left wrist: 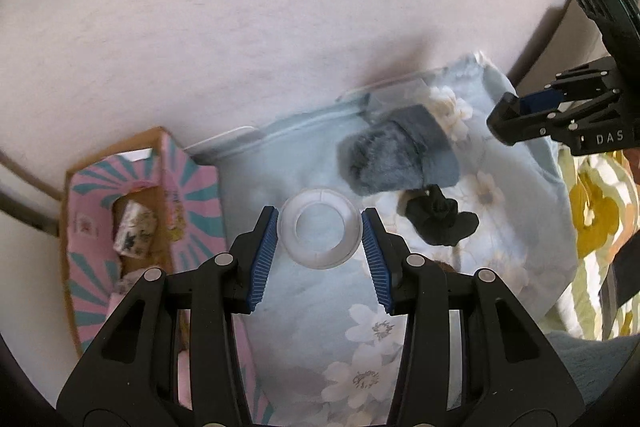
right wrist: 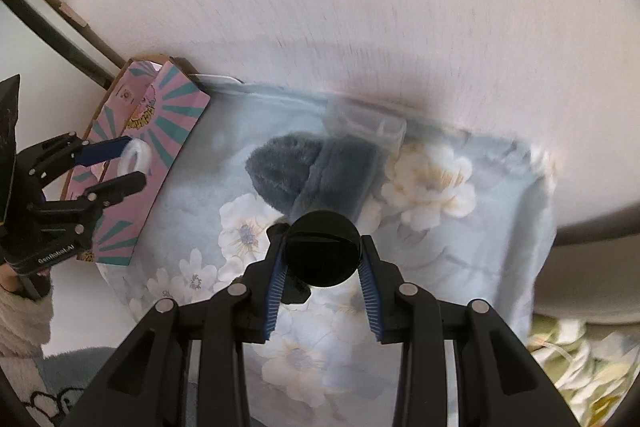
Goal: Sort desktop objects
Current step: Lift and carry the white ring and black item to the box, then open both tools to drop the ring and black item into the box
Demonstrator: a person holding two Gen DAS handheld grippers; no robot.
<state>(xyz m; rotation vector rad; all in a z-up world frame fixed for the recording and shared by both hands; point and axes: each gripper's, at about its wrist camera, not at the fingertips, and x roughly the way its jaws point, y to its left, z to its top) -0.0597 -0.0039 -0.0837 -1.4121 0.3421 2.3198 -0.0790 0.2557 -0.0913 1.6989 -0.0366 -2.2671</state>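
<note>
The pale blue floral bedcover (left wrist: 304,315) lies bare in its near half, giving open passage there. Farther back, the grey fluffy slipper (left wrist: 384,159) and a crumpled black item (left wrist: 440,221) just beside it block the middle. A clear plastic bag (right wrist: 368,125) lies against the white wall (left wrist: 240,7), which closes the far side. The pink and teal cardboard box (left wrist: 100,187) bounds the left edge.

The box (left wrist: 120,227) stands at the left edge of the cloth (left wrist: 312,327), against the wall (left wrist: 280,7). The furry item (left wrist: 384,163) lies on the cloth's far part, the dark item (left wrist: 440,221) just nearer.
</note>
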